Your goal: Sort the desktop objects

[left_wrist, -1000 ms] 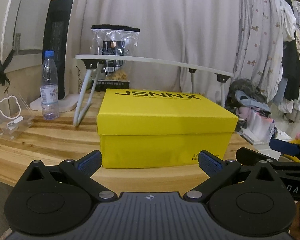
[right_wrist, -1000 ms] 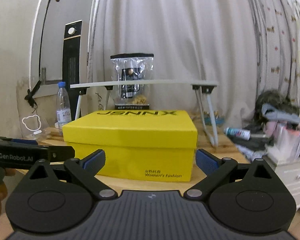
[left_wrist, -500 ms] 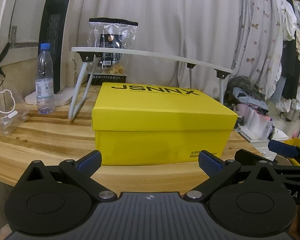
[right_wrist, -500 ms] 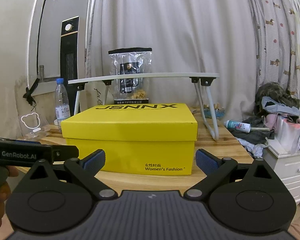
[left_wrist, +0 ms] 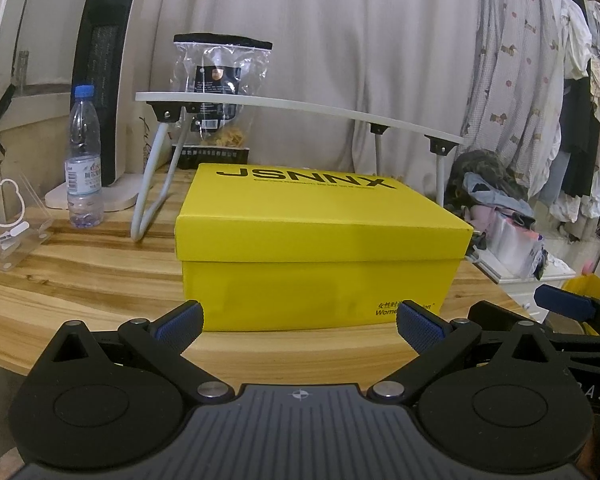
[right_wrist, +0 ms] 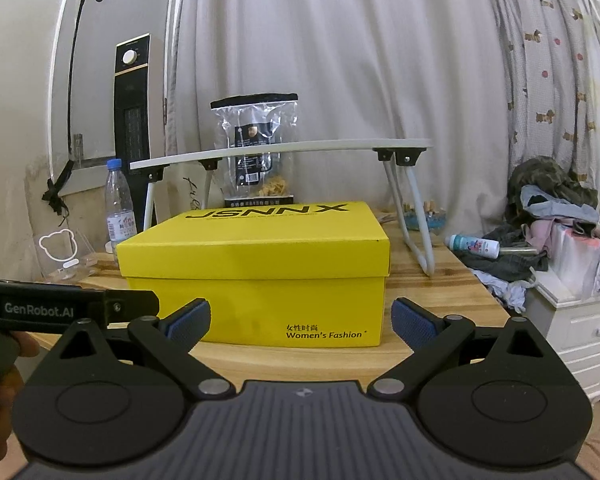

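I have brought both tongs lower and closer to the desk (left_wrist: 80,280) over the last second, so the yellow box (left_wrist: 319,248) now fills more of each view; I judge I am lining up to take it from both ends. From the left: a bear-shaped clear stand (left_wrist: 8,216), a water bottle (left_wrist: 83,156), then the box under the small folding table (left_wrist: 300,108), with a snack bag (left_wrist: 220,92) behind. My left tongs (left_wrist: 300,320) and right tongs (right_wrist: 300,318) are spread wide, holding nothing. The box sits closed, lid up, long axis running across the desk, its printed side facing me.
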Action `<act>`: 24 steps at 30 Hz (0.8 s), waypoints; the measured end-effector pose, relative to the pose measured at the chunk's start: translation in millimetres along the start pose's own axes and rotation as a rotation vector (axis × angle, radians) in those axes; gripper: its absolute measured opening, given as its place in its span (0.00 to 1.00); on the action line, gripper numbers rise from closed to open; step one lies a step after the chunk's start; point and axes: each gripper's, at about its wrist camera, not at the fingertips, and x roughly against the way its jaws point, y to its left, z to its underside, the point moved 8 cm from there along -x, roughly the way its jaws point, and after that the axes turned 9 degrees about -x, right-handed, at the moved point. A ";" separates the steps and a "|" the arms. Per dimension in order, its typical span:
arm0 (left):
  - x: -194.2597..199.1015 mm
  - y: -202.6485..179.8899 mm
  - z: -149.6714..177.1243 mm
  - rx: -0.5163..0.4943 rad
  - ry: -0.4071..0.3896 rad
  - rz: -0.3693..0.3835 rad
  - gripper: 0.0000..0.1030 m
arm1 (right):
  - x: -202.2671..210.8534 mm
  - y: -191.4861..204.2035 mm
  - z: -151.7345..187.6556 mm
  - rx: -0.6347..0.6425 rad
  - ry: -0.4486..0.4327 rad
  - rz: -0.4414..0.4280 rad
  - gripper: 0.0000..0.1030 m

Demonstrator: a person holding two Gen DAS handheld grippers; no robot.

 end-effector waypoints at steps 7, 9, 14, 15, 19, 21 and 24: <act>-0.4 -2.2 -3.0 -0.002 -0.001 0.006 1.00 | -1.0 -3.2 0.4 -0.021 0.005 0.003 1.00; -0.2 -2.7 -3.0 -0.002 -0.001 0.006 1.00 | -0.4 -3.7 0.3 -0.022 0.003 0.002 1.00; -1.4 -3.1 -2.3 -0.005 0.003 0.005 1.00 | -0.4 -4.8 0.7 -0.025 0.003 0.001 1.00; -1.3 -3.2 -2.2 -0.005 0.003 0.005 1.00 | -0.6 -5.3 1.1 -0.027 0.004 0.000 1.00; -1.2 -3.6 -2.1 -0.005 0.005 0.006 1.00 | -1.1 -6.3 1.9 -0.033 0.007 -0.001 1.00; -1.5 -4.2 -2.3 -0.009 0.005 0.001 1.00 | -0.9 -6.5 2.1 -0.033 0.007 0.000 1.00; -1.8 -4.8 -2.5 -0.010 0.006 -0.002 1.00 | -0.7 -5.9 2.2 -0.026 0.000 0.003 1.00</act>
